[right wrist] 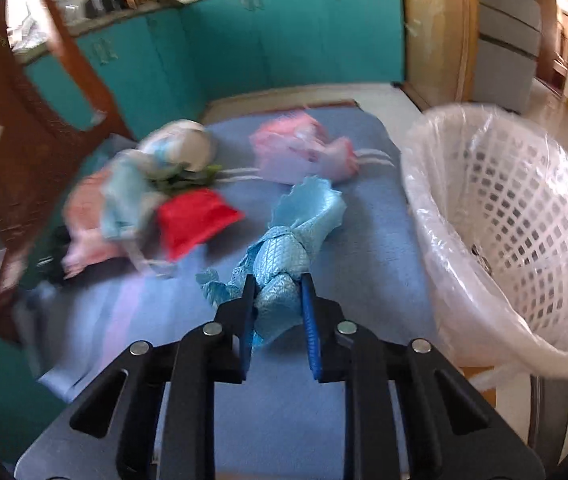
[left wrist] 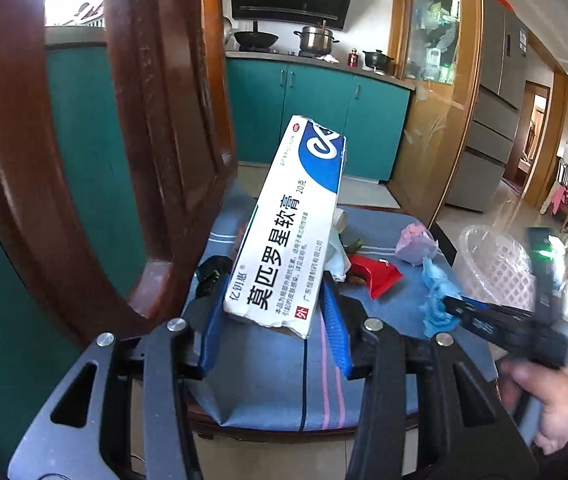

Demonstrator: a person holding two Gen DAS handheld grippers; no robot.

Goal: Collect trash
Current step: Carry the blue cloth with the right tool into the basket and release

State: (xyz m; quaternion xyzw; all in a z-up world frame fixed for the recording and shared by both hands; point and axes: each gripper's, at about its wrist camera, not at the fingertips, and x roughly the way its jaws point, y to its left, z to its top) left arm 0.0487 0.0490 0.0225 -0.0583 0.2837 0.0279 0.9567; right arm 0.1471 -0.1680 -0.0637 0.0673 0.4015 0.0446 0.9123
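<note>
White-and-blue cardboard, a long ointment box (left wrist: 288,227) printed with Chinese characters, is clamped near its lower torn end between the blue pads of the left gripper (left wrist: 274,312). It tilts upward and away from the camera, lifted above the blue padded chair cushion (left wrist: 276,364) with its pink and dark stripes. Just left of the box rises the brown wooden chair back (left wrist: 84,152).

On the cushion beyond the box lie a red foil wrapper (left wrist: 377,276), a crumpled pink plastic bag (left wrist: 415,242) and some whitish paper scraps partly hidden behind the box.

The right gripper (right wrist: 278,304) is closed on a crumpled light-blue textured tissue (right wrist: 284,252), which is pinched between its fingers at the cushion's right side; the tissue's free end fans out ahead toward the pink bag. From the left wrist camera the same gripper shows at the right, blurred, with the person's right hand (left wrist: 551,404) on its handle.

Just beside the cushion's right edge stands a white lattice plastic basket (right wrist: 523,216) lined with a clear plastic bag, tilted in this view; something small lies inside it, too unclear to name.

Behind the chair, teal kitchen cabinets (left wrist: 315,112) run under a counter (left wrist: 268,55) carrying a black wok and a steel pot.
</note>
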